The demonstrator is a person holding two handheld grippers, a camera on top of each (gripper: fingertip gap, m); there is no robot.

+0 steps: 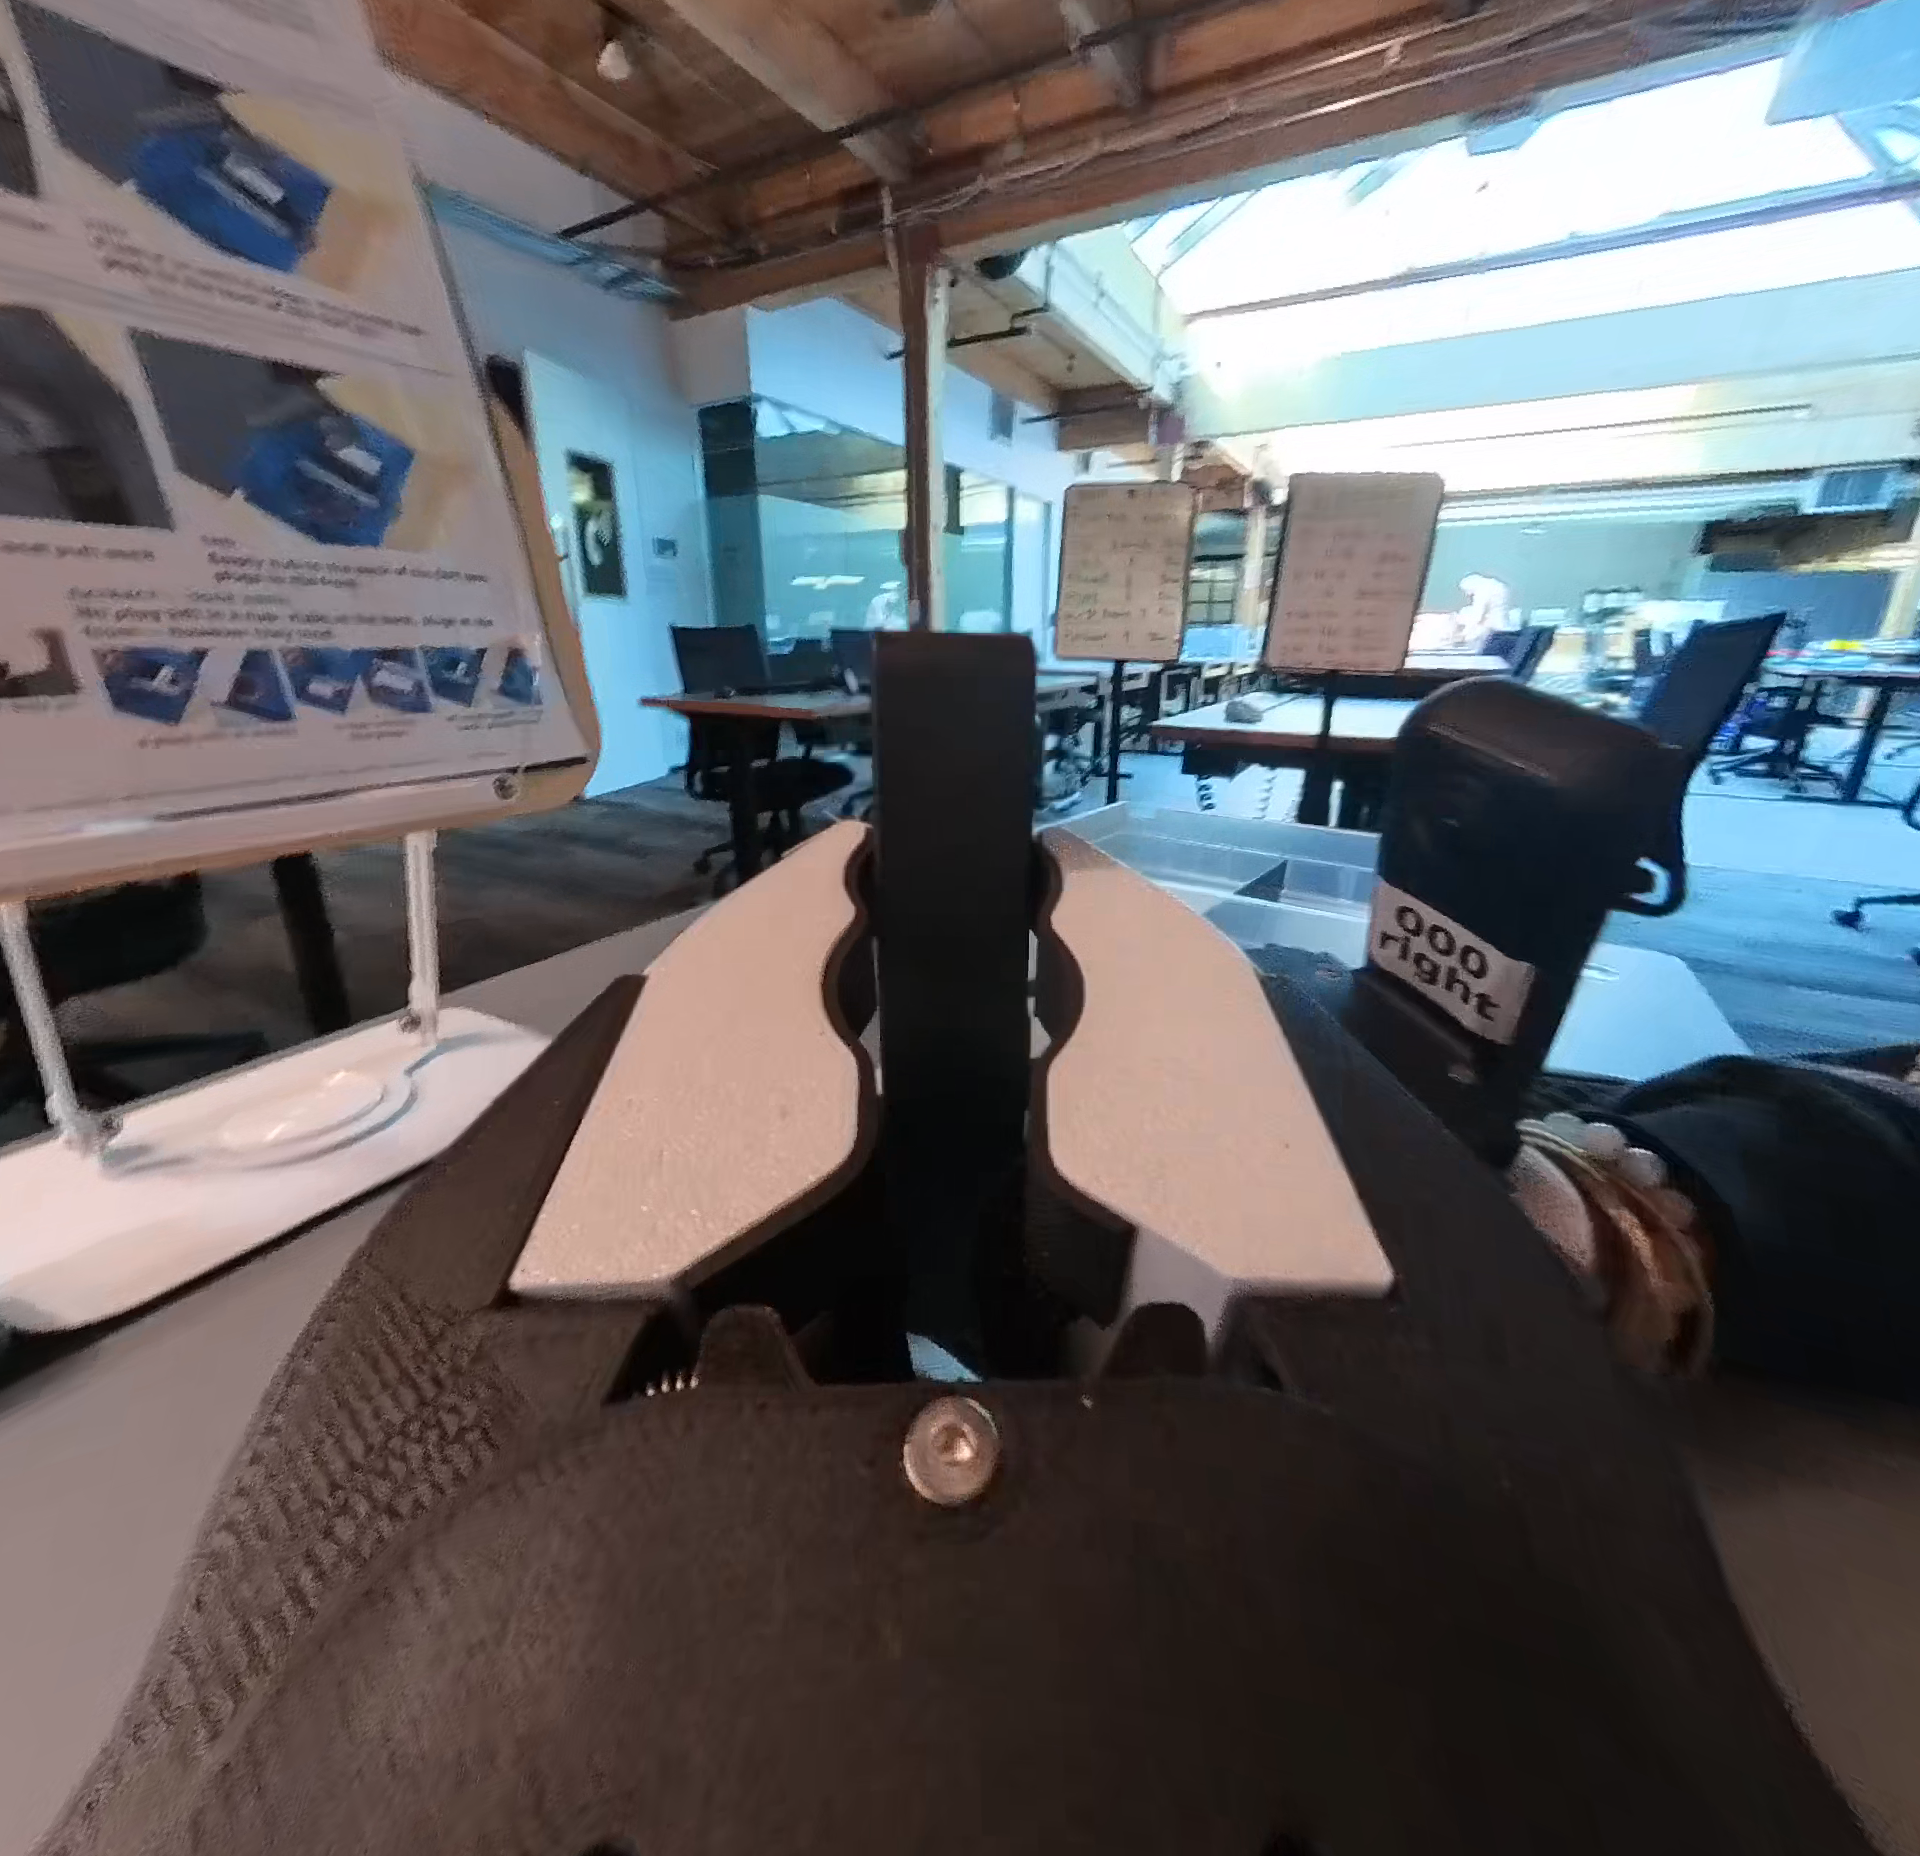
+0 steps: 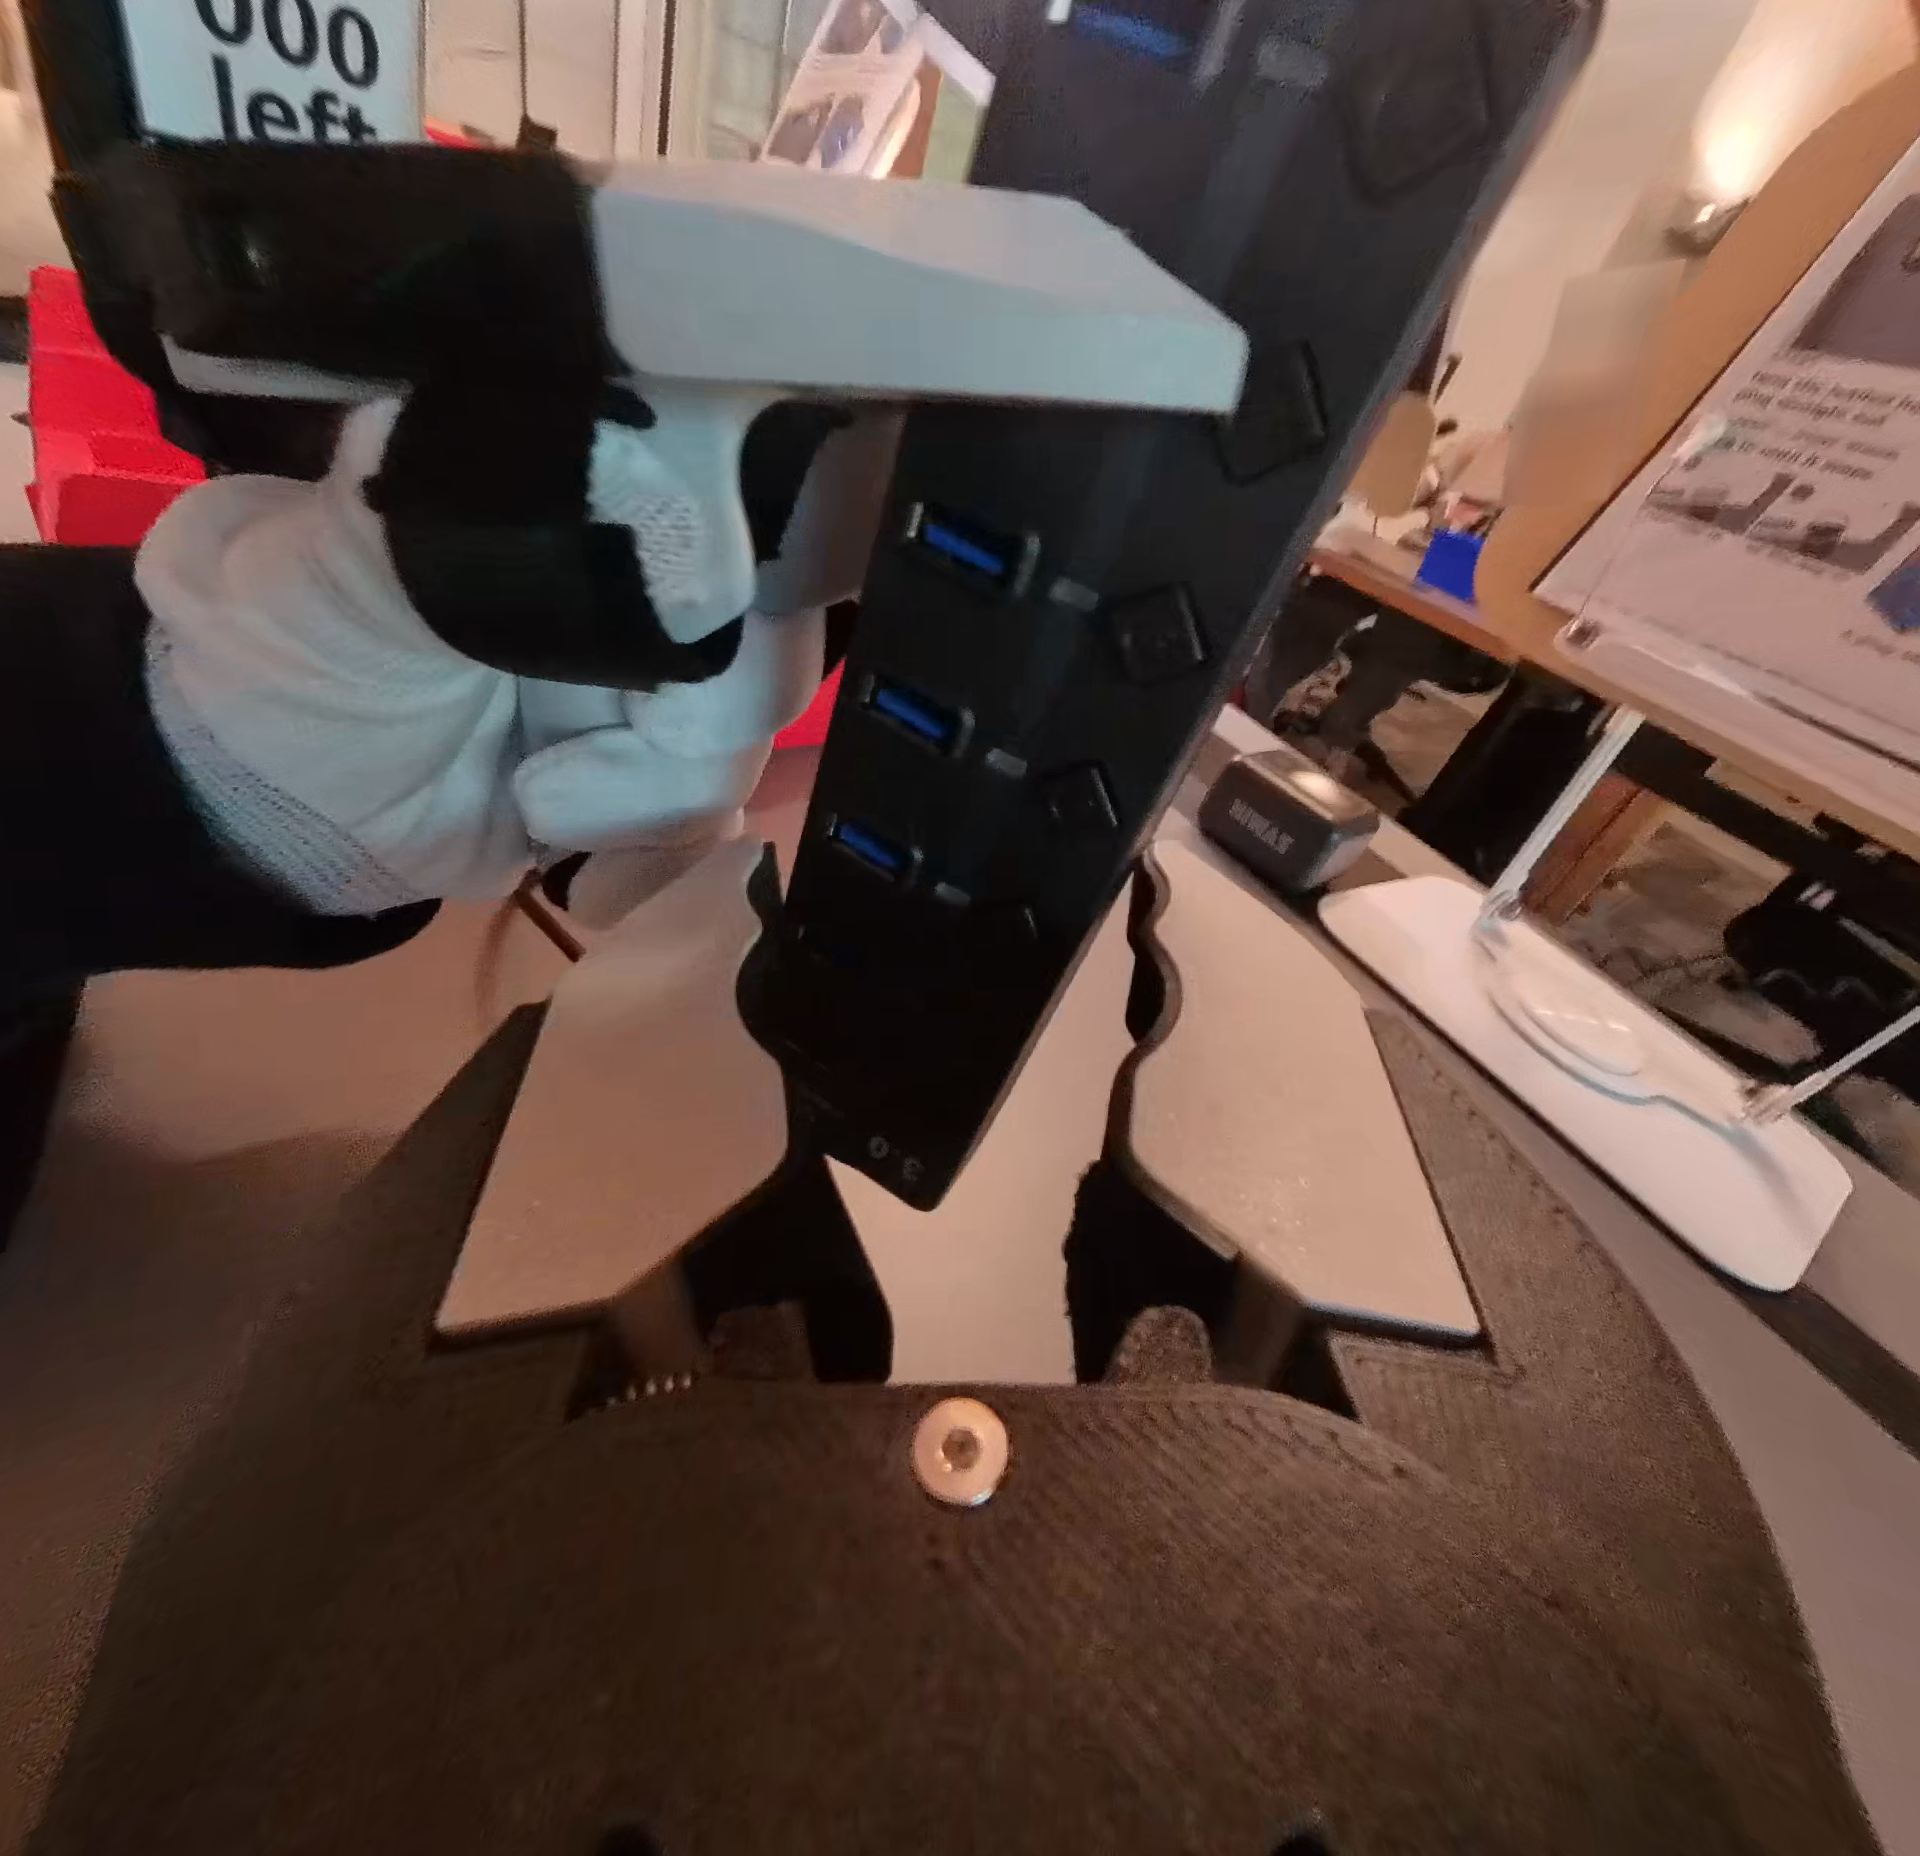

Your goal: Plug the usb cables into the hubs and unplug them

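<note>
Hub (image 2: 1039, 663) is up in the air. Left gripper (image 1: 954, 871) squeezes it tight, and right gripper (image 2: 940, 996) sits loosely around its bottom end. No cable is near. A loose hold could let it twist or fall.

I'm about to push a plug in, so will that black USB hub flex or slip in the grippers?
The USB hub looks like a rigid plastic bar, so probably no flex. Its smooth shell might slip. Clamped by the left gripper while the right gripper only straddles its end, it could pivot.
</note>
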